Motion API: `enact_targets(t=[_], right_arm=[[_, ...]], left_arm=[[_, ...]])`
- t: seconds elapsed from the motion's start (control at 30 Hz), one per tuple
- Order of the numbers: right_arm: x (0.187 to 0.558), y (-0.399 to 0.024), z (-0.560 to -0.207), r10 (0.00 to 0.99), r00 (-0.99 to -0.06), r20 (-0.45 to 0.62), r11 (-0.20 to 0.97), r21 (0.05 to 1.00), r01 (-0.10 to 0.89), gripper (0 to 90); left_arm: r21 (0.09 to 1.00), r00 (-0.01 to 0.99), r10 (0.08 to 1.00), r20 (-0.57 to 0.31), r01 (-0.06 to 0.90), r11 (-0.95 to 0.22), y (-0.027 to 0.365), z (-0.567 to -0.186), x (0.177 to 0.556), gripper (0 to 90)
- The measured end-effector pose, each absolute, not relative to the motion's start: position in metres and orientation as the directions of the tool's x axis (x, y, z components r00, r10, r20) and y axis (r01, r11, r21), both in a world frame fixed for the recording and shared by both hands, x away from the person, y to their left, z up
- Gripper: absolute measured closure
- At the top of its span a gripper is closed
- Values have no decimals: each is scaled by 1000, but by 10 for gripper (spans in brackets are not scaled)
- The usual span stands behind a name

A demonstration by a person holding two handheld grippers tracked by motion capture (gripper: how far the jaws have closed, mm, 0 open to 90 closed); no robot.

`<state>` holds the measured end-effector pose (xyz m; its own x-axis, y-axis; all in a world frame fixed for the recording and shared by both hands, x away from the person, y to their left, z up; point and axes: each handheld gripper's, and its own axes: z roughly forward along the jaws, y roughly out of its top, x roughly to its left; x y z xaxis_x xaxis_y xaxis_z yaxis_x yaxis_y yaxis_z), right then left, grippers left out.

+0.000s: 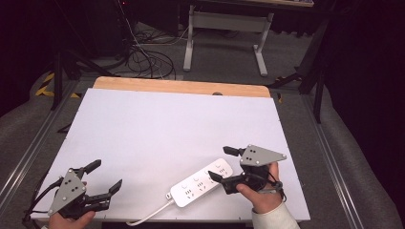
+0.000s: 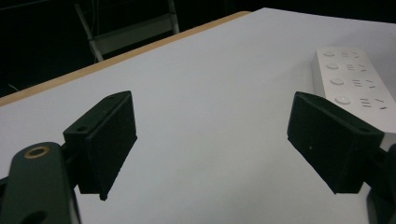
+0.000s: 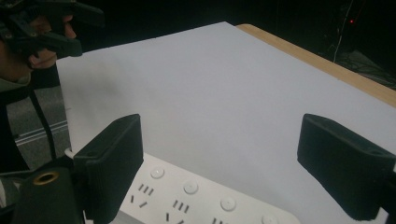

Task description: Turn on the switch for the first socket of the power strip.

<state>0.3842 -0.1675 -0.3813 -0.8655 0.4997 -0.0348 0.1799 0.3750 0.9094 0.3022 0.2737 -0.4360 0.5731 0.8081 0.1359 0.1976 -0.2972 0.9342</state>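
The right gripper (image 1: 223, 163) hangs with its jaws wide apart just above the right end of the power strip (image 1: 201, 182), and nothing is between them. The left gripper (image 1: 106, 175) is also spread open and empty, low over the near left corner of the table (image 1: 157, 119), well apart from the strip.

The table is covered by a white sheet, with a bare wooden edge (image 1: 181, 87) along the far side. The sheet looks smooth, so I judge that the strip may slide on it when it is pushed from one side only.

The power strip lies flat near the front edge, turned at an angle, its far end toward the right gripper and its near end toward the person. Its white cable (image 1: 148, 215) leaves the near end and runs off the front edge of the table.

In the right gripper view the strip's sockets (image 3: 140, 196) and round buttons (image 3: 191, 187) sit just below and between the jaws, closer to the left jaw. The step in hand seems to be taking hold of the strip. To do it well, I would bring the jaws down so that they stand on both long sides of the body, centre them first, and close on the plain plastic walls, not on the buttons. The left gripper could steady the cable end if the strip begins to turn.
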Motion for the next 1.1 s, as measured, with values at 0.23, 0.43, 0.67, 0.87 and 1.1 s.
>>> enact_targets(t=[0.23,0.43,0.67,0.87,1.1], right_arm=[[384,-188,-389,516,-856,-20,361,912,196,102],[384,-204,-399,519,-855,-10,352,914,203,83],[384,-221,-415,535,-845,15,325,919,222,70],[384,-234,-431,549,-836,19,313,922,227,64],[382,-244,-447,558,-829,31,305,922,239,62]], left_arm=[[934,573,808,137,197,-298,274,-436,302,164],[934,573,808,137,197,-298,274,-436,302,164],[931,572,806,152,192,-311,274,-436,302,161],[930,574,805,148,196,-311,273,-436,302,160],[927,576,803,153,197,-318,272,-436,302,152]])
